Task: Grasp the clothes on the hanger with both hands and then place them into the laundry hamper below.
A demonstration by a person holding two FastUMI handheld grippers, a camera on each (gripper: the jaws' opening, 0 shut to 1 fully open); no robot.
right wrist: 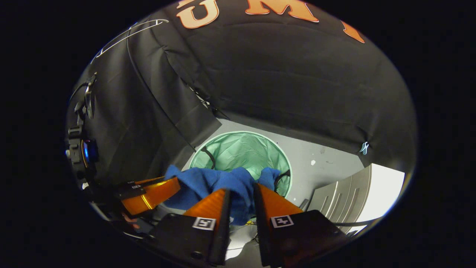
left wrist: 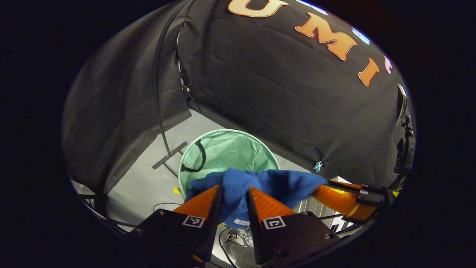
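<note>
The floor (left wrist: 141, 182) lies pale below me, and on it stands the hamper (left wrist: 238, 149), round, mouth up, its green lining open. Above its near rim hangs the cloth (left wrist: 267, 182), a blue knit, slung between my two claws and sagging in the middle. Its long axis runs claw to claw, roughly level, across the hamper's near edge rather than over its centre. My left claw (left wrist: 233, 201) pinches one bunched end with both fingers; my right claw (right wrist: 241, 203) pinches the other end likewise.

I judge the risk to be a short drop: released here, the cloth could drape over the near rim or slide to the floor, since most of it hangs on my side. One claw opening first would swing it sideways, and the light hamper could tip.
</note>
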